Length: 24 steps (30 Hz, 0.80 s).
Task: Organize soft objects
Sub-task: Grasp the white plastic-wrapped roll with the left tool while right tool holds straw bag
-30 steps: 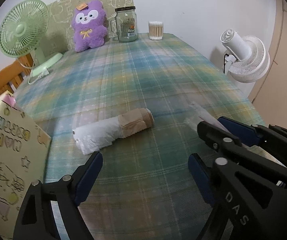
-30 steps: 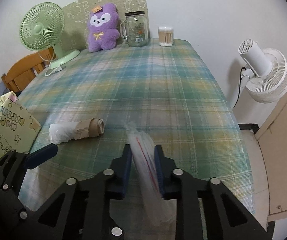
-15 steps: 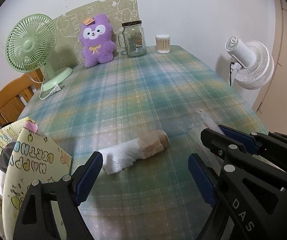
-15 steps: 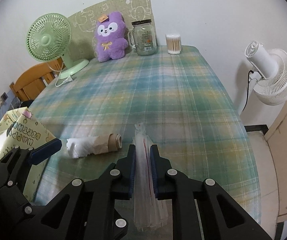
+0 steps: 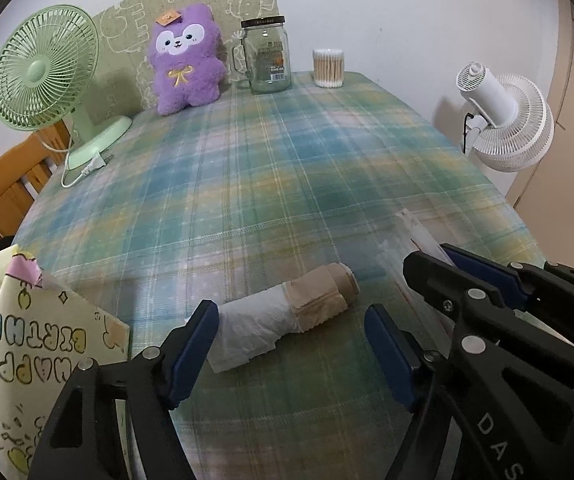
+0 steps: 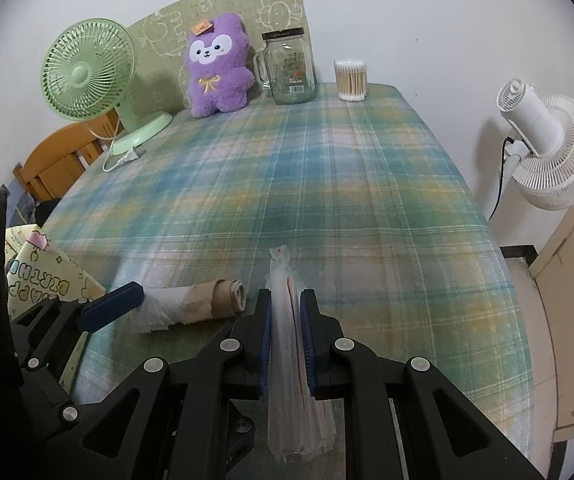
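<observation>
- R gripper (image 6: 286, 322): fingers together, clamped on a clear plastic bag (image 6: 287, 280) w/ a red line along it. Bag is folded flat, its far end sticks out ahead past the fingertips, the rest hangs back under the gripper.
- L gripper (image 5: 291, 344): fingers wide apart, nothing between them. It hovers above the near edge of the table (image 5: 287, 160), aimed at the rolled cloth.
- Rolled cloth (image 5: 283, 316): white part w/ a tan part wrapped round one end, lying on its side on the plaid cover, near edge. Just ahead of the L fingertips, not touching them as far as I can tell. Just beside the bag to its left in the R view.
- Gift bag (image 5: 39, 360) w/ birthday lettering stands off the table's left corner, near the L gripper; mouth not clearly visible.
- Step in hand, my read: bag secured by R, roll not yet picked up. Prob the grab-the-roll stage, so early/mid task.
- Next move needs: L gripper to drop lower and fwd so the fingers straddle the roll across its width, then close. Best at the middle, near where white meets tan, so it won't unroll or droop.
- R should keep the bag steady; opening it for the roll likely needs a 2nd grip, can't tell how the mouth lies.
- Back of table, well apart from the action: purple plush (image 5: 185, 60), glass jar (image 5: 267, 56), cotton swabs (image 5: 328, 68), green fan (image 5: 47, 76). White fan (image 5: 503, 116) stands off to the right.
</observation>
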Tool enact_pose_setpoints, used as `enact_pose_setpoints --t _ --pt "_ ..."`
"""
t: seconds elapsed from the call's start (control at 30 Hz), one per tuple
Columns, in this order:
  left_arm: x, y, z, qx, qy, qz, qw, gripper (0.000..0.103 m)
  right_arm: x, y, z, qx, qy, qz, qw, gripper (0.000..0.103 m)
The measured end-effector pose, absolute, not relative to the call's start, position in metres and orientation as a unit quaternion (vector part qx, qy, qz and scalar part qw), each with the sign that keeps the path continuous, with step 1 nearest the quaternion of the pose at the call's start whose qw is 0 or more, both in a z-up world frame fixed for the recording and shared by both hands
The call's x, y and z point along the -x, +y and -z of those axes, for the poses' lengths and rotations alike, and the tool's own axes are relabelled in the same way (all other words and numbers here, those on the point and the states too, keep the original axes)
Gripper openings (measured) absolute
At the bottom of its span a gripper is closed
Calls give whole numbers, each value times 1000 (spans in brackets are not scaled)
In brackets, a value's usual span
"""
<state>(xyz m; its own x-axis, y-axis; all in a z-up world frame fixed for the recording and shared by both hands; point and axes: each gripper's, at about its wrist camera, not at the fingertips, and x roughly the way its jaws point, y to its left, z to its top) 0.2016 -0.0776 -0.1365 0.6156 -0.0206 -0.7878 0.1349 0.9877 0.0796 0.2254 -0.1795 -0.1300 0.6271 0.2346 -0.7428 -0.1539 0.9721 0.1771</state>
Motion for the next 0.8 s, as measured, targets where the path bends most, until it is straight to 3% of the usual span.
enact_pose_setpoints --t 0.33,0.6,0.8 --pt "-211 -73 139 -49 430 40 901 77 -234 -178 133 -50 425 -94 899 17" --pt "-217 -71 145 -29 443 48 895 49 -236 -177 133 -48 428 -86 899 17" --pt "-214 -72 143 -32 444 51 894 39 -233 -179 133 -50 427 -86 899 17"
